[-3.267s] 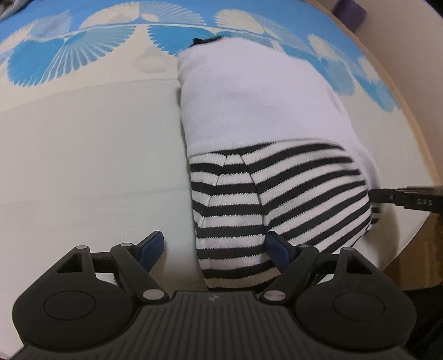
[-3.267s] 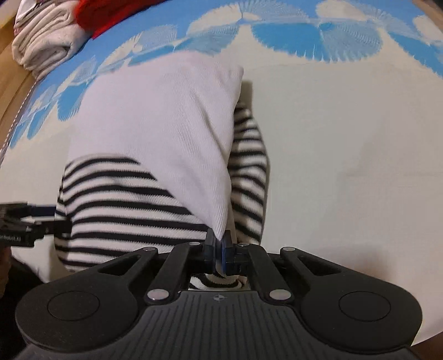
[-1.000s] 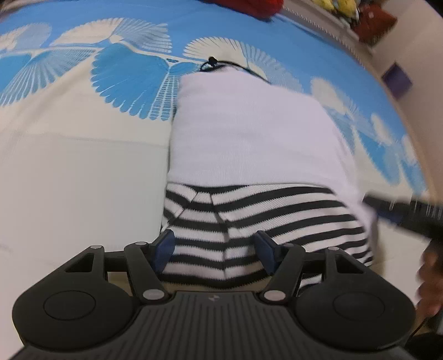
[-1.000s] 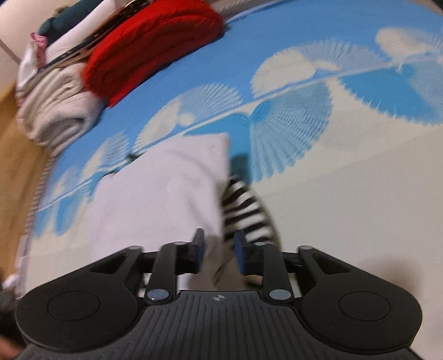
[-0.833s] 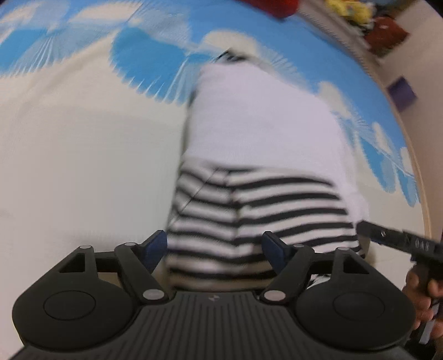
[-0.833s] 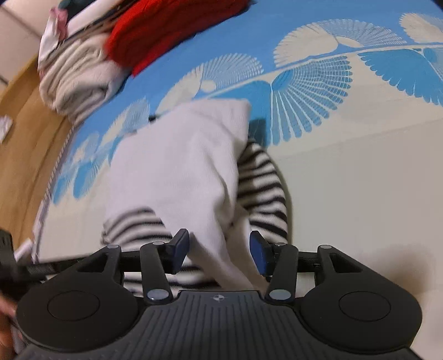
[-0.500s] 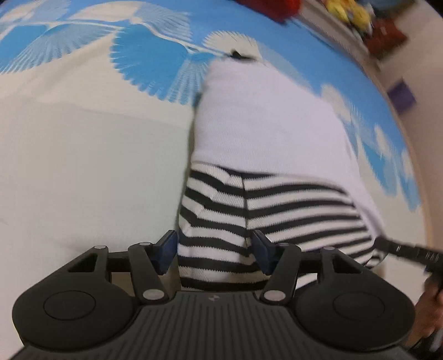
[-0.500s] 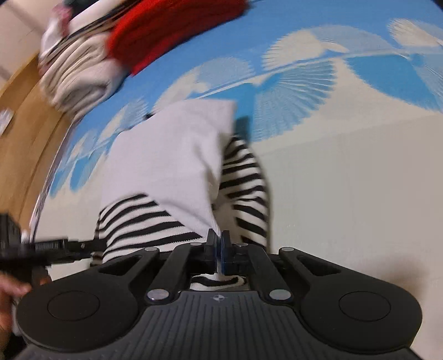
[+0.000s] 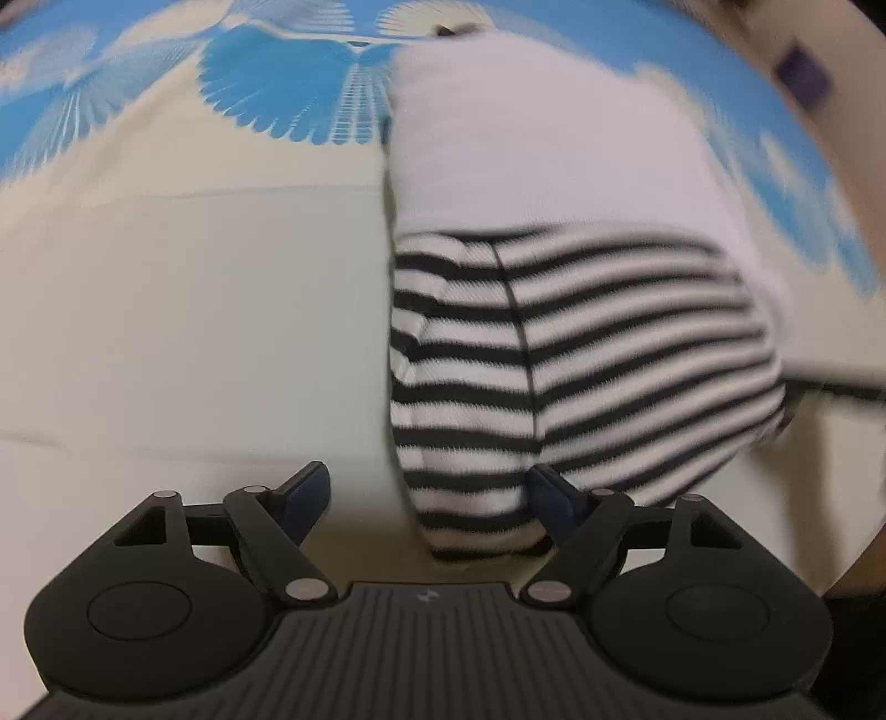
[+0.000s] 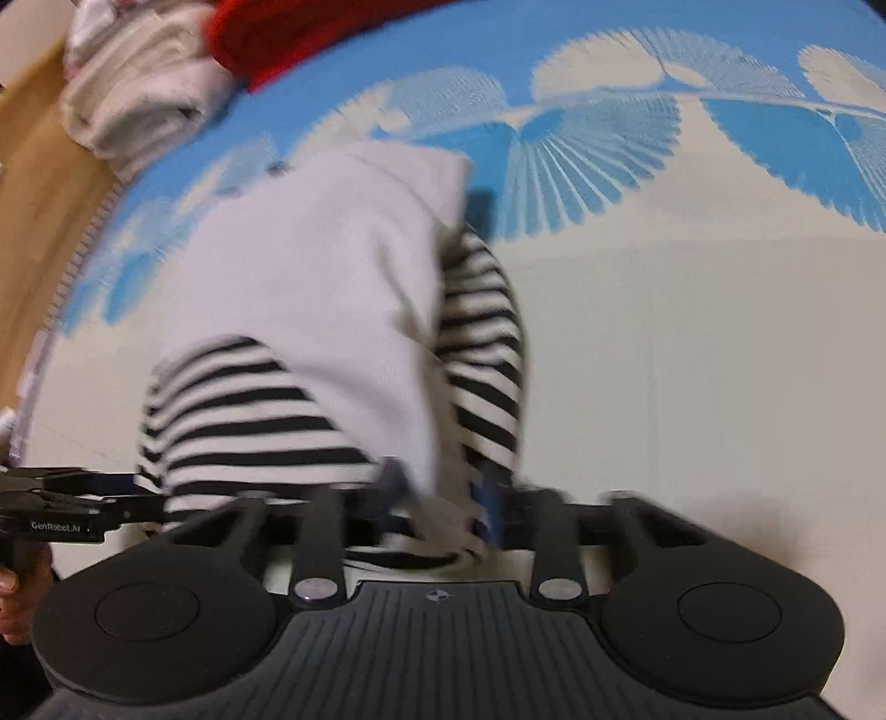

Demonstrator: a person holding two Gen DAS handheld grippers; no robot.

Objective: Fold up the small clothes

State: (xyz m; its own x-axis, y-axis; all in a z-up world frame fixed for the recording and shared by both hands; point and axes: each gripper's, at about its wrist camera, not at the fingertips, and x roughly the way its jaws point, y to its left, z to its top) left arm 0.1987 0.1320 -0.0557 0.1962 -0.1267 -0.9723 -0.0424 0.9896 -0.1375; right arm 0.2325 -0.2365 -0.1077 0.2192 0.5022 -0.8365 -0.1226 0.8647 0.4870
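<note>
Left wrist view shows your left gripper spread wide and opening further, its blue pads straddling the near left corner of the folded white and black-striped knit garment. The right-hand pad touches the striped cloth; the left-hand pad stands clear over the cream, blue fan-patterned table cover. Nothing is pinched. A second ago these jaws were narrower and sat further onto the striped hem.

Right wrist view shows your right gripper over the garment's near right corner. Half a second ago its jaws were pressed together on the edge where the white panel meets the stripes. They are now opening, blurred by the motion, with that edge still lying between them but released.

The garment lies flat near the middle of the cover as a compact rectangle, striped part toward you, white part toward the far side. A stack of folded cream towels and a red knit item sit at the far left corner, well apart from it.

Judged from this, both tools have let go and the current fold is set. You should next either take the near striped edge for a further fold or clear both grippers away. Watch that the right gripper's pads do not drag the white layer as you retract.
</note>
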